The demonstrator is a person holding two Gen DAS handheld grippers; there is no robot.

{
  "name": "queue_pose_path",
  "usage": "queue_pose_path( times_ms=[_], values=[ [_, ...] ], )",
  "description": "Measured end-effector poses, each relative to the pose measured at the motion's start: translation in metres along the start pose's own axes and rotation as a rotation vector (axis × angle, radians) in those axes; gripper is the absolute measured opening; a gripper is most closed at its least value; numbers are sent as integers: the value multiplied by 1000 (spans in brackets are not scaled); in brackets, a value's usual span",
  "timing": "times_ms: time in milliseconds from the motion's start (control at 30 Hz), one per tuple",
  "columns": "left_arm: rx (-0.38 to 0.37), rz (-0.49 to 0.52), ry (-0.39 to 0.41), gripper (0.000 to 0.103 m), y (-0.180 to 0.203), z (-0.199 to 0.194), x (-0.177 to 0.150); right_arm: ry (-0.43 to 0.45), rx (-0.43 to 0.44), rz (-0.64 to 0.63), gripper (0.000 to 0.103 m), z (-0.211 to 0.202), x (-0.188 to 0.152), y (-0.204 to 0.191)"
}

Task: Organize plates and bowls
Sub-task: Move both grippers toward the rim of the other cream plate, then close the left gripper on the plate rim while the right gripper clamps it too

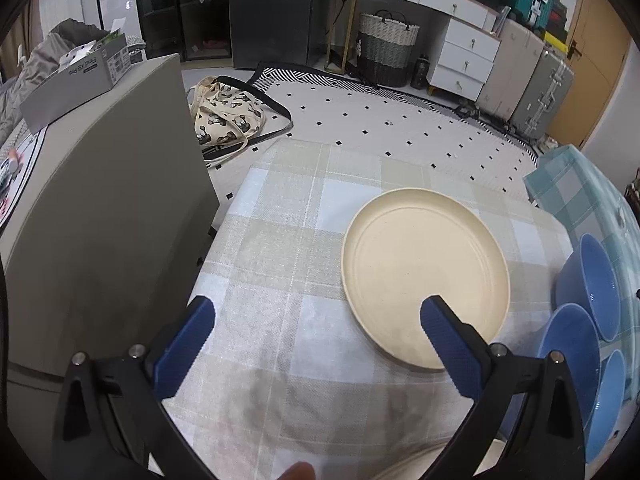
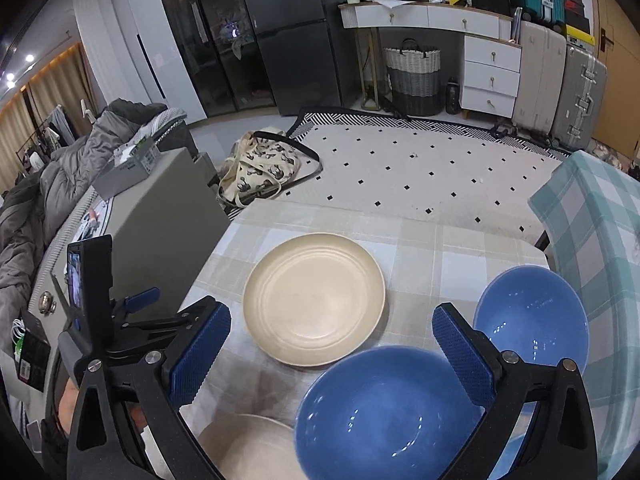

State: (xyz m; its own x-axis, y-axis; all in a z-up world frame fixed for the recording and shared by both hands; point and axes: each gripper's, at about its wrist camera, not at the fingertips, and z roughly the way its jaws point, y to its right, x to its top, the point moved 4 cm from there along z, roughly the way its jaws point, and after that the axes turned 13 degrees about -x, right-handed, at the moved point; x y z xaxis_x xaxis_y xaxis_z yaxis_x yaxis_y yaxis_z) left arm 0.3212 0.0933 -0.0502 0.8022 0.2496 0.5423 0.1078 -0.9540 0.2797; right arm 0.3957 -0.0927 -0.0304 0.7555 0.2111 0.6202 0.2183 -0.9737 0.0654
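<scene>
Both grippers [image 1: 316, 316] [image 2: 332, 324] agape above cream plate [image 2: 314, 304], blue bowls [image 2: 388, 412] alongside.

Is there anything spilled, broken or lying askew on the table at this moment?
Nothing stands out. The cream plate lies flat on the checked tablecloth, and the blue bowls sit upright and look empty, with no cracks or spills visible.

Checked tablecloth table [image 2: 420, 240], cream plates [image 2: 316, 300], blue bowls [image 2: 384, 412]

Cream plate [image 2: 314, 305] flat on table; 2 blue bowls [image 2: 390, 416] beside.
</scene>
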Motion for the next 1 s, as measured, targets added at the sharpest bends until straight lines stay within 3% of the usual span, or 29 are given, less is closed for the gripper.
queue_pose_path(
  times_ms=[467, 600, 1000],
  values=[
    [25, -28, -106, 103, -16, 56, 0, -156, -25, -18, 102, 90, 11, 20],
    [12, 3, -141, 103, -10, 66, -6, -196, -28, -32, 101, 114, 10, 19],
    [-22, -78, -162, 100, -20, 78, -10, -295, -66, -119, 89, 168, 10, 6]
  ],
)
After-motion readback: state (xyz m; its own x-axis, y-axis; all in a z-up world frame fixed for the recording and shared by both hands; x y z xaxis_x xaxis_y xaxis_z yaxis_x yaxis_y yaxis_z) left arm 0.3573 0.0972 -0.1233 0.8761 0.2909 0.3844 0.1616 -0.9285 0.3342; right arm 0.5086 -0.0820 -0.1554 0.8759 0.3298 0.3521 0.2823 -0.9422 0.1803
